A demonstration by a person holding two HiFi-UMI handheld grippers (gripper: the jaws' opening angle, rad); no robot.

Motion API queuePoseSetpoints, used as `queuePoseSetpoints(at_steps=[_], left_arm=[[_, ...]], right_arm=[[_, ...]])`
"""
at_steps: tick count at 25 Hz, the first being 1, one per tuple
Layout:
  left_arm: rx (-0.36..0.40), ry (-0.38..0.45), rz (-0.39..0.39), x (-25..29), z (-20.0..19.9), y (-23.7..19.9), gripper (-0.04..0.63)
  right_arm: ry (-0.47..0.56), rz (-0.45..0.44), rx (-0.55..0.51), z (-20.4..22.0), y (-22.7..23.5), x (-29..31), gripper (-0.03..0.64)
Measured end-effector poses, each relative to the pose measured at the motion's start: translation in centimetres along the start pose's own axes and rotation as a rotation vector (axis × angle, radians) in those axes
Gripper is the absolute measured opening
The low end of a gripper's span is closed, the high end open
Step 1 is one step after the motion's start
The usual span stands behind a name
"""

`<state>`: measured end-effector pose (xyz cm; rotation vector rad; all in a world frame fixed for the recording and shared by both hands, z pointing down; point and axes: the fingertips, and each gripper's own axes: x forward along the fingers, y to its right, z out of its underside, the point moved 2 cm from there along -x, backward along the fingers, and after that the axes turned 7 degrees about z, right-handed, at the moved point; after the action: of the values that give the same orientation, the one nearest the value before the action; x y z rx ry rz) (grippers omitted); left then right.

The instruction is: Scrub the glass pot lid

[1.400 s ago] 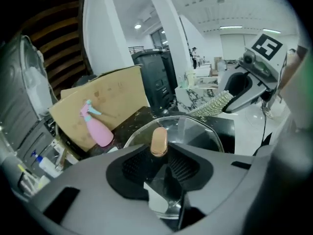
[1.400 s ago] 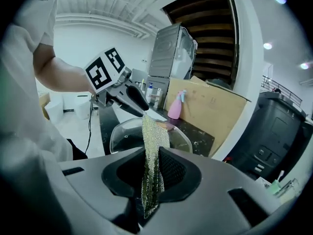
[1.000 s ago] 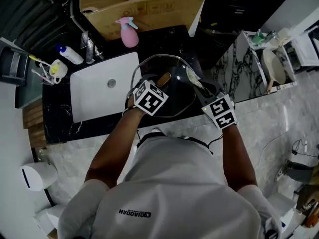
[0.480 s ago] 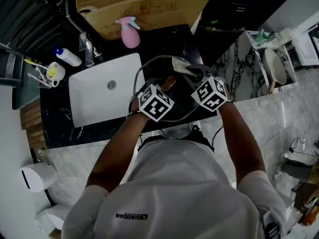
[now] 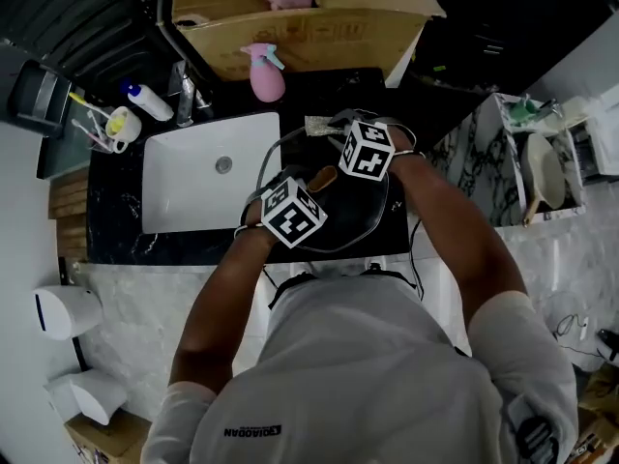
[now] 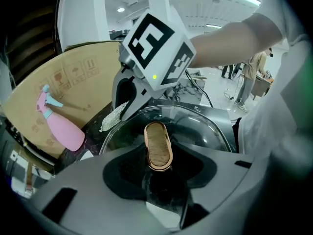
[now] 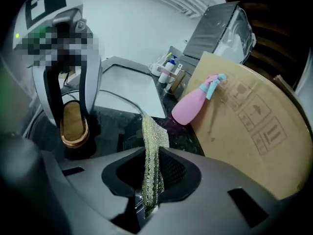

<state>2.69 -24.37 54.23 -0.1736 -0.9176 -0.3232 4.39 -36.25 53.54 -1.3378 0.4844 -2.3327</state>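
Item one: glass pot lid (image 5: 366, 209), round with a metal rim, held above the black counter (image 5: 116, 225) just right of the white sink (image 5: 189, 196). I cannot tell whether its edge rests on the counter.

Item two: the lid's knob (image 6: 158, 146), an oval wooden piece with a copper-coloured band, standing at the lid's centre.

Item three: left gripper (image 6: 159, 173), jaws closed on that knob from both sides. The right gripper view shows the same clamp from across the lid.

Item four: right gripper (image 7: 149, 192), jaws pinched on a mesh scrubber (image 7: 151, 155). This pale green strip runs out from the jaws to the lid's far rim, on the side toward the pink spray bottle (image 5: 265, 77).

Item five: background stock.
- A cardboard box (image 5: 309, 27) stands open behind the spray bottle.
- A tap (image 5: 184, 93) stands at the sink's back edge.
- A white bottle (image 5: 147, 102) and a cup of brushes (image 5: 116, 124) sit at the sink's far left corner.
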Motion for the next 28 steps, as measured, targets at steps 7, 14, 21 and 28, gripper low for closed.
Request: queuePoseSetpoints(at_steps=[7,14,21,28], left_arm=[[-0.015,-0.043,-0.001,0.3,0.1,0.0,0.179],[-0.035,-0.048,0.015,0.3,0.1,0.0,0.18],[-0.053,-0.036,0.027,0.2,0.0,-0.1,0.181],[-0.059,-0.026,0.035,0.2,0.1,0.0,0.181]], right_arm=[[0.002,-0.119,-0.115,0.4,-1.5,1.2,0.089],[0.052,-0.216,-0.154,0.9,-2.3,-0.3,0.089],[0.077,-0.234,-0.169,1.1,-3.3,-1.7,0.089],[0.082,-0.229,-0.179,1.4,-4.4,-2.9,0.089]])
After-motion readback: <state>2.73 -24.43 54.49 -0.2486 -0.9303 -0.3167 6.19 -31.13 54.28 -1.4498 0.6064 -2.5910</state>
